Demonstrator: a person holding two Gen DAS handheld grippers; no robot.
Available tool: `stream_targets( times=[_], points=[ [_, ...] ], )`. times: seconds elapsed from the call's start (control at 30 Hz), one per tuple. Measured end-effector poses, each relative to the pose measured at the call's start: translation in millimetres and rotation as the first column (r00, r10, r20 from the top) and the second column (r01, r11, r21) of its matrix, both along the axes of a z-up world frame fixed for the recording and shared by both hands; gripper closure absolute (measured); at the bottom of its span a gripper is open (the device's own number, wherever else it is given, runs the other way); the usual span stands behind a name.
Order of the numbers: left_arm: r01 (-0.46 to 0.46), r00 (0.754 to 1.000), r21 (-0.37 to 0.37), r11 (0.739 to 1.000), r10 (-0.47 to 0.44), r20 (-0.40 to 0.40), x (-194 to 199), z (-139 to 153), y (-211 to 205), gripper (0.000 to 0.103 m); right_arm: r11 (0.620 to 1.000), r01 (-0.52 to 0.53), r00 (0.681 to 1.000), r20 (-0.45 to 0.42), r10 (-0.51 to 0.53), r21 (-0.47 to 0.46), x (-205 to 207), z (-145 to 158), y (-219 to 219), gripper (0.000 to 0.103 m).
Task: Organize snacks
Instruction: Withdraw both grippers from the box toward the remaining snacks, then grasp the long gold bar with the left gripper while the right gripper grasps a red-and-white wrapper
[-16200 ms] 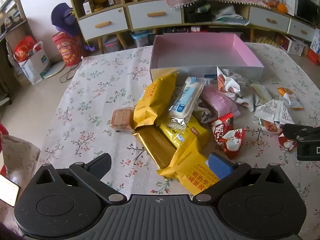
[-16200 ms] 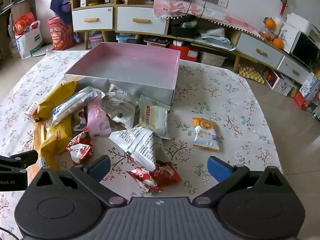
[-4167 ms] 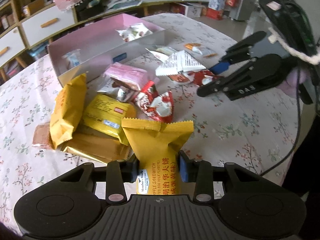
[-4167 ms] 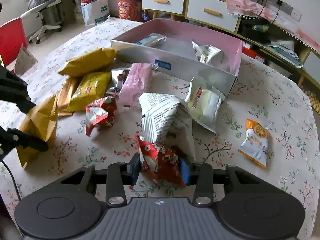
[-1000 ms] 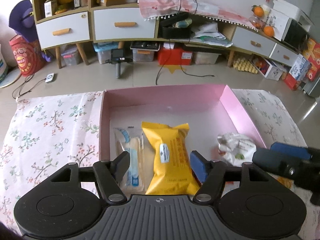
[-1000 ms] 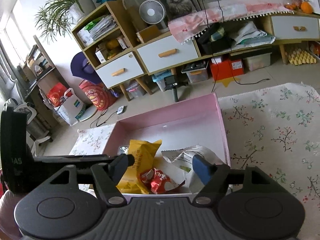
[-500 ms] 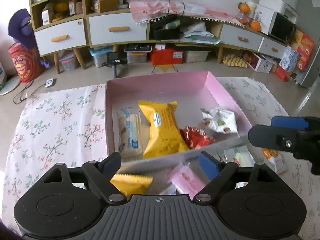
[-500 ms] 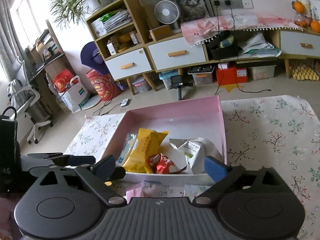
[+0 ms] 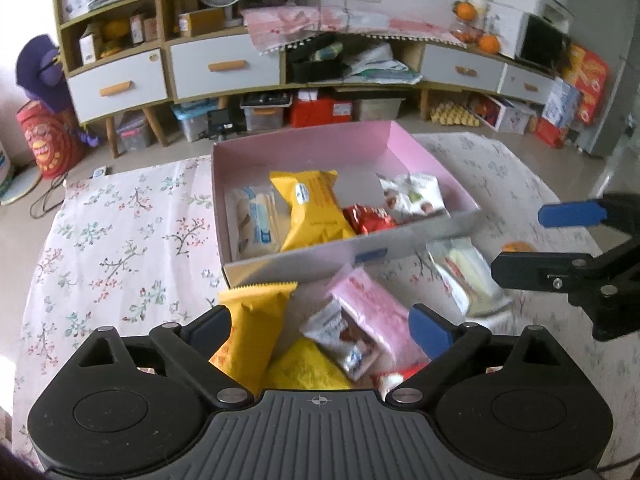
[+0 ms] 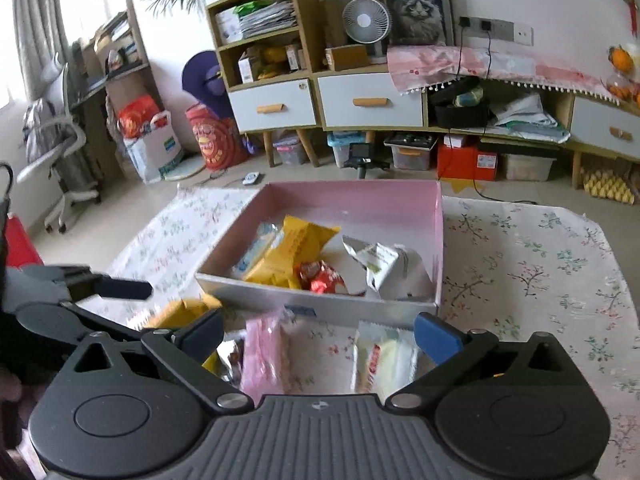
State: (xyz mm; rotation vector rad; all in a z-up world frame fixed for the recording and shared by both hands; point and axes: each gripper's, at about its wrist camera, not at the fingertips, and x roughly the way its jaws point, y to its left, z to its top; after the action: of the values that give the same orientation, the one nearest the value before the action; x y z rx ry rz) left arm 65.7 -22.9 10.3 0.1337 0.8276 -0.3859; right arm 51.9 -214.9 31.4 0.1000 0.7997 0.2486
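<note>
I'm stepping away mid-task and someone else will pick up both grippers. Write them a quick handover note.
Left gripper: jaws opening, nothing gripped. Right gripper: the same.
In the pink-lined cardboard box: white-and-blue packet, yellow sandwich-biscuit packet, red wrapper, white pouch.
Left on the floral tablecloth: yellow packet, pink packet, small silver packet, pale green-white packet, orange packet, more underneath.
</note>
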Motion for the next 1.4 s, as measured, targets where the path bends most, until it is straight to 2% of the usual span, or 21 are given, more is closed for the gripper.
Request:
stream_targets(
  times=[0.2, 0.37, 0.83, 0.93, 1.13, 1.4],
  points=[
    [0.070, 0.997, 0.054, 0.996, -0.071, 0.025, -19, -11, 4, 0.006, 0.998, -0.030, 0.999, 0.011, 0.031, -0.056, -20, -9, -1, 0.021],
    [0.120, 0.993, 0.082, 0.989, -0.121, 0.009, -29, -21, 9, 0.006, 0.995, -0.040, 0.999, 0.016, 0.041, -0.095, -30, -19, -3, 0.021],
    [0.178, 0.984, 0.162, 0.971, -0.175, -0.035, -58, -47, 30, 0.006, 0.973, -0.130, 0.991, 0.004, 0.133, -0.190, -52, -38, 8, 0.021],
    [0.165, 0.986, 0.143, 0.976, -0.160, -0.044, -57, -45, 37, 0.006, 0.970, -0.137, 0.989, 0.030, 0.146, -0.200, -56, -36, 12, 0.021],
    [0.095, 0.995, 0.080, 0.992, -0.091, -0.050, -49, -39, 52, 0.008, 0.970, -0.194, 0.975, 0.081, 0.207, -0.145, -59, -23, 24, 0.021],
    [0.012, 1.000, 0.086, 0.996, -0.010, -0.015, -42, -41, 57, 0.009, 0.916, -0.344, 0.928, 0.075, 0.365, -0.207, -67, -28, 61, 0.023]
  ],
)
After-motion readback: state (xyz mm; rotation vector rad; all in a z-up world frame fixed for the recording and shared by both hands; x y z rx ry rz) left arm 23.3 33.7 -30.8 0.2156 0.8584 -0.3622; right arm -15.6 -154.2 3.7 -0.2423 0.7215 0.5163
